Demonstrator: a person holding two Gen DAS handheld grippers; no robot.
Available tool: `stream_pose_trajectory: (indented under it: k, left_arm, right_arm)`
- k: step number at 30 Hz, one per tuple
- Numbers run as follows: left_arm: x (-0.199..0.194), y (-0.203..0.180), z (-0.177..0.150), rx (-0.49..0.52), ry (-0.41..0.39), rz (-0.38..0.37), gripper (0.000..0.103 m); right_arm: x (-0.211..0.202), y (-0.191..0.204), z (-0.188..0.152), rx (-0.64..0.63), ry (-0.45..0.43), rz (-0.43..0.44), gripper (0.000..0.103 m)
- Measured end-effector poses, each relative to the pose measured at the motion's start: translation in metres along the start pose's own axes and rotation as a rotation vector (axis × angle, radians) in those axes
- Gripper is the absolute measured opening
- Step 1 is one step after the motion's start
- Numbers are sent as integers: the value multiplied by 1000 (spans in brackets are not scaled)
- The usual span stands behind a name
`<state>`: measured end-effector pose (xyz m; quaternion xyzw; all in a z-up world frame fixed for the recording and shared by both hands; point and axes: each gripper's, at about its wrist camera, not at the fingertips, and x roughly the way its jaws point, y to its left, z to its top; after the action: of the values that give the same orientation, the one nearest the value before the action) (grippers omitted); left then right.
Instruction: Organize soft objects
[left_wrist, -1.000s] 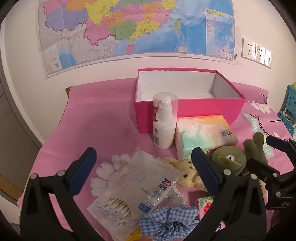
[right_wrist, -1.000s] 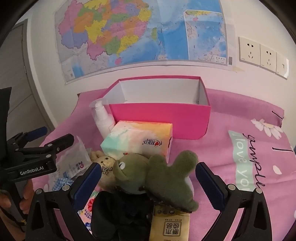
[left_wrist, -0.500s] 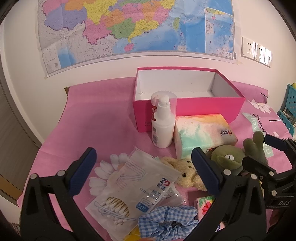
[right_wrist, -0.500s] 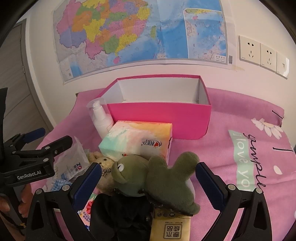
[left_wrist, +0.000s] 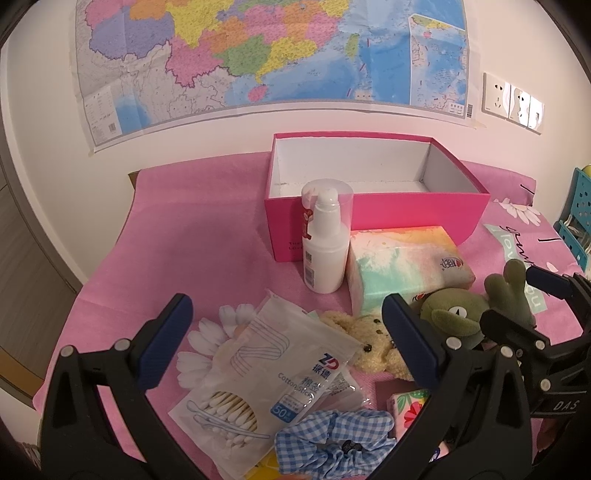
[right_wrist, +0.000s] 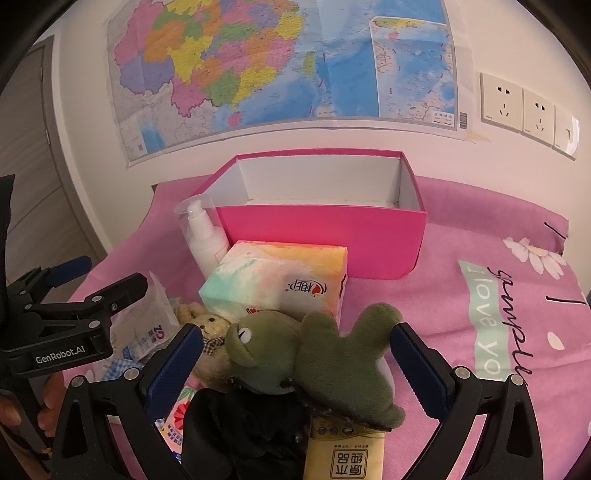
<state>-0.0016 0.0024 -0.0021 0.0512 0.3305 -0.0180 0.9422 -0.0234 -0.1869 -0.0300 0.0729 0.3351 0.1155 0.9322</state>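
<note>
Both pairs of tongs stood released, blue pads spread wide, gripping nothing. The left tongs (left_wrist: 288, 343) hung over a clear packet of cotton swabs (left_wrist: 273, 373) printed "ZD", "Cotton Sticks" and "50"; seen from the right wrist camera, their black body read "GenRobot.AI". The right tongs (right_wrist: 295, 363) straddled the green plush frog (right_wrist: 314, 358), whose body lay between the pads without either pad pressing it.

On the pink cloth of the desk (left_wrist: 184, 236) I counted two plush toys: the frog and one small tan teddy bear (left_wrist: 369, 339) lying just beside it. There was one blue gingham scrunchie (left_wrist: 332, 435) near the swab packet, one pastel tissue pack (right_wrist: 280, 280) with a red Chinese logo I could not read, one white pump bottle (left_wrist: 325, 243) under a clear cap with a barcode on its side, and one open pink box (right_wrist: 325, 240) with white inside walls behind them. A yellow packet (right_wrist: 345, 454) bearing Chinese characters sat under the frog, and a floral mini tissue pack (right_wrist: 177, 417) lay beside a dark cloth (right_wrist: 240, 428).

The cloth's teal band carried the word "love" with cursive writing alongside. One map (right_wrist: 280, 62) hung on the wall, and three white wall sockets (right_wrist: 528, 110) were mounted right of it.
</note>
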Motion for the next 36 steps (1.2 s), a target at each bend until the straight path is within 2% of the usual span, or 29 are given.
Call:
stream_pose_trajectory:
  k: [16, 29, 32, 36]
  left_arm:
    - [5, 0, -4, -2, 13, -8, 102]
    - [18, 9, -14, 16, 78, -129, 102]
    - [17, 8, -16, 26, 83, -153, 102]
    - [8, -2, -15, 60, 67, -224, 102]
  right_arm:
    - [4, -1, 2, -13, 19, 3, 103]
    - [14, -3, 2, -44, 69, -1, 103]
    - [11, -6, 1, -52, 67, -3, 103]
    - [1, -19, -2, -30, 41, -19, 103]
